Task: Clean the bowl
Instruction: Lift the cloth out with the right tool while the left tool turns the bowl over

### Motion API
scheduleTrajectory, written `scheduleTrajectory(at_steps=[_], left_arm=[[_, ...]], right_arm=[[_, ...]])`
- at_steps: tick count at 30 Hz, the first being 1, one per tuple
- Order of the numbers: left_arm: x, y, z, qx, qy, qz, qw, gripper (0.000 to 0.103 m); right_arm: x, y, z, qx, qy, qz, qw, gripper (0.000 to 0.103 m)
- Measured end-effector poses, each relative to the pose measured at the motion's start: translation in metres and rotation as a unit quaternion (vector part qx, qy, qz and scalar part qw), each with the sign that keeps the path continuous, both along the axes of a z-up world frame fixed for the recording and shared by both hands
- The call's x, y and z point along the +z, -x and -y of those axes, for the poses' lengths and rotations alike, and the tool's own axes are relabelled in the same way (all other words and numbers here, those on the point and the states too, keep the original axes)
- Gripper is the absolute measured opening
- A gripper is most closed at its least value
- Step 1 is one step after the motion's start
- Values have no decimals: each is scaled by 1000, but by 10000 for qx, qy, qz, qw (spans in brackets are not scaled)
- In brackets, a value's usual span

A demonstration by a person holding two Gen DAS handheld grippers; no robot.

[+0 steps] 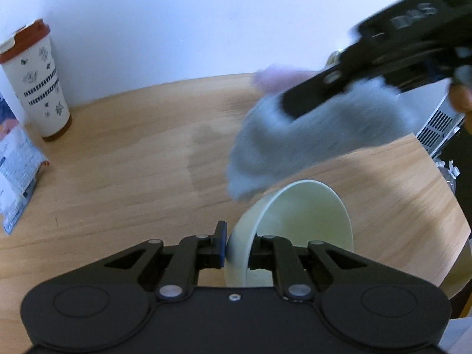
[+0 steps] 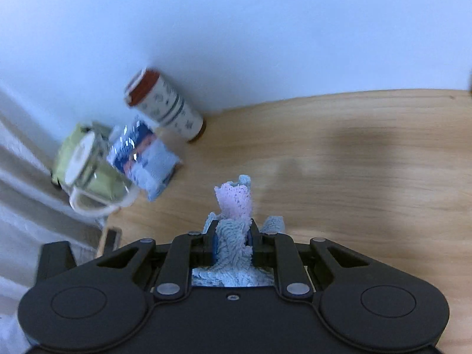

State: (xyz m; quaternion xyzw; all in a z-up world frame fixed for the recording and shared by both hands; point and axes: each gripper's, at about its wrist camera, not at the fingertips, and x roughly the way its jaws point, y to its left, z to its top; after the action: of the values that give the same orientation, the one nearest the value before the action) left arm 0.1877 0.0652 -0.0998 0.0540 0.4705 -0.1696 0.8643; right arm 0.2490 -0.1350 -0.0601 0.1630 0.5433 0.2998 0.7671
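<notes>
A pale green bowl (image 1: 298, 218) is tilted on its side above the wooden table (image 1: 124, 171). My left gripper (image 1: 238, 247) is shut on its rim, one finger outside and one inside. My right gripper (image 2: 233, 239) is shut on a fluffy blue cloth (image 2: 233, 244) with a pink edge. In the left wrist view that gripper (image 1: 301, 100) comes in from the upper right, and the cloth (image 1: 301, 147) hangs blurred just above the bowl's far rim.
A white paper cup with a brown lid (image 1: 38, 82) stands at the back left by the wall. A blue and white packet (image 1: 14, 171) lies beside it. The right wrist view also shows a clear jar with a white lid (image 2: 91, 171). The table edge runs at the right (image 1: 454, 206).
</notes>
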Motion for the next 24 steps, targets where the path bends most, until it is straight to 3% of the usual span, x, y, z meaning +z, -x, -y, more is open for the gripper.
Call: scheduleTrajectory(at_steps=[6,15,19,24], left_arm=[[-3,1,6,-59,-290,167,9994,12],[-4,7,10,147,-154,266,9994,13],[-5,6,11,67,-191,365,9991,14],[-5,7,12,-1,-165,438,9989,14]], right_arm=[[-14,-10,-36,775,370,-227,9960,19],[-18,-15,-75,1296,713,-301,9885,20],[-17,-15,-83,1434,968,-192,9847,20],[-24,-19,-67,1180,959,-330,9878,20]])
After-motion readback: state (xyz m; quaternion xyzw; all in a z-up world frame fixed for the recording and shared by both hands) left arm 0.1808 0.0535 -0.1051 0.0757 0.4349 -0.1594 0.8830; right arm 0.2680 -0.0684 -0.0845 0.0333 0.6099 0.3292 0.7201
